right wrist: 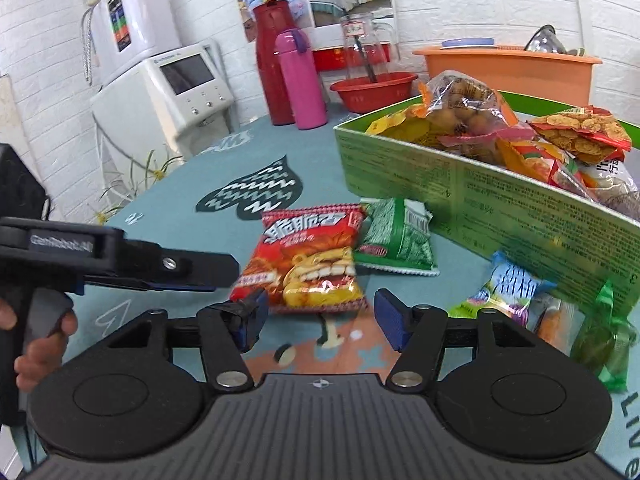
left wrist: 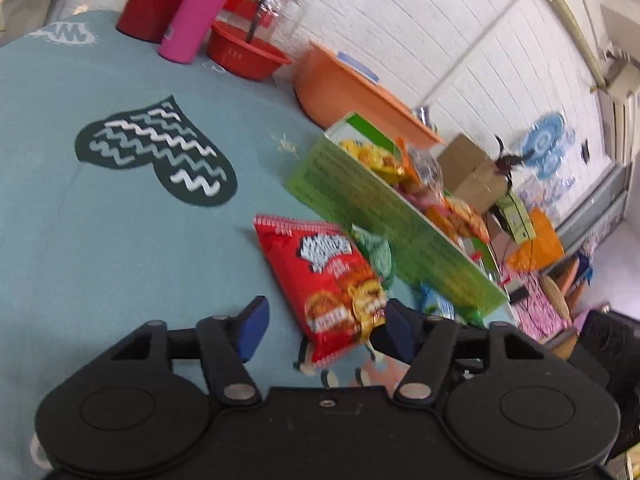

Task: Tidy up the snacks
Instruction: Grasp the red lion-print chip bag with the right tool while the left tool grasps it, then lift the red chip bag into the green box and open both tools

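A red snack bag [right wrist: 312,256] lies flat on the teal tablecloth; it also shows in the left wrist view [left wrist: 328,280]. A green snack bag [right wrist: 396,236] lies beside it, next to the green box [right wrist: 520,208] filled with several snack packs. A blue-and-white pack [right wrist: 508,288] and a green wrapped sweet [right wrist: 604,340] lie against the box's front wall. My left gripper [left wrist: 324,324] is open, hovering over the red bag's near end. My right gripper [right wrist: 318,316] is open and empty, just short of the red bag. The left gripper also shows in the right wrist view [right wrist: 160,268].
A red flask [right wrist: 274,60], pink bottle [right wrist: 302,80], red bowl [right wrist: 374,90], glass jar [right wrist: 362,46] and orange tub [right wrist: 508,68] stand at the table's far side. A white appliance [right wrist: 160,88] stands left of the table. The teal tablecloth [left wrist: 80,240] has a dark heart print.
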The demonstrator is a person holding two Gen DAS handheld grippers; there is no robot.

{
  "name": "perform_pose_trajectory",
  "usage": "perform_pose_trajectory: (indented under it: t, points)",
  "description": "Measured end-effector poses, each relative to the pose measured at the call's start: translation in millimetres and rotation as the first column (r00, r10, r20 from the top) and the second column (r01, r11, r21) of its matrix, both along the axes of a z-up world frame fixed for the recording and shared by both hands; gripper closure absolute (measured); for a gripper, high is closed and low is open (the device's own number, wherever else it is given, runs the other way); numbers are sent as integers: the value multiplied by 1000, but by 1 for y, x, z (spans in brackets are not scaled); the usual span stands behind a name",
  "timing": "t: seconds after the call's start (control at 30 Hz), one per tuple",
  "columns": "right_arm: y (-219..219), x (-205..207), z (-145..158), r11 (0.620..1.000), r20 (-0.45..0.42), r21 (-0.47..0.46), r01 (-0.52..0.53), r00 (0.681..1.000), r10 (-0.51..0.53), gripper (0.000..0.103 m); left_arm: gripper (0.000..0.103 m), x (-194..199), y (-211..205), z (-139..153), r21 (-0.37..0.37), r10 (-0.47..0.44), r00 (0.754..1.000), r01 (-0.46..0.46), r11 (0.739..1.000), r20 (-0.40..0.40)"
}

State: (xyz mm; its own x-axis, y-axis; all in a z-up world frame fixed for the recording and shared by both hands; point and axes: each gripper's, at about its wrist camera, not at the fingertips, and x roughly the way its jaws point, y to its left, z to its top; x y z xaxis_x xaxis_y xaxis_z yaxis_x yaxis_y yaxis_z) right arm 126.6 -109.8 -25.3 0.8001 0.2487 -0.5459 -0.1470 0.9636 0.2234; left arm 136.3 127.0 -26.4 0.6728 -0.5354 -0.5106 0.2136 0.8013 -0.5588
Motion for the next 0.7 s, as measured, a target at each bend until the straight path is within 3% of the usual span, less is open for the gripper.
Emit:
perform_pose_trajectory:
  t: [0.1, 0.17, 0.2, 0.23, 0.27, 0.4, 0.47, 0.5, 0.53, 0.7]
  points:
    - [0, 10, -2, 1000, 8, -7, 16, 1000, -16, 8, 0, 16, -6, -3, -5, 12, 1000, -12, 1000, -17]
    - [0, 16, -5, 1000, -20, -11, 5, 1000, -5, 42, 1, 23, -10, -9, -14, -4, 999, 3, 1000, -53]
    - [-1, 16, -6, 1000, -25, 2, -2, 1000, 2, 45, 39, 23, -10, -13, -21, -26, 997, 25, 999, -74]
    - [0, 12, -6, 1000, -33, 9, -17, 999, 18, 61, 55, 20, -12, -14, -6, -29, 997, 28, 1000, -67]
    - [2, 7, -5, 1000, -36, -4, -28, 999, 28, 61, 58, 16, -13, -13, 13, -40, 997, 41, 999, -64]
    - [3, -17, 0, 996, -43, -34, -83, 996, 82, 61, 54, -6, -14, -12, 39, -97, 993, 100, 994, -73]
    - [-2, -22, 0, 996, -41, -2, -93, 995, 93, 56, 32, -10, -11, -12, 24, -77, 994, 79, 997, -80]
    - [-2, -22, 0, 996, -37, 16, -83, 996, 84, 53, 10, -9, -10, -11, 10, -70, 994, 71, 997, -79]
    - [-2, -20, 0, 997, -35, 24, -75, 997, 75, 48, 5, -6, -10, -10, 1, -55, 996, 55, 998, -77]
    - [-4, -8, -3, 997, -39, 58, -50, 998, 52, 42, 5, 7, -16, -10, -8, -36, 996, 35, 999, -79]
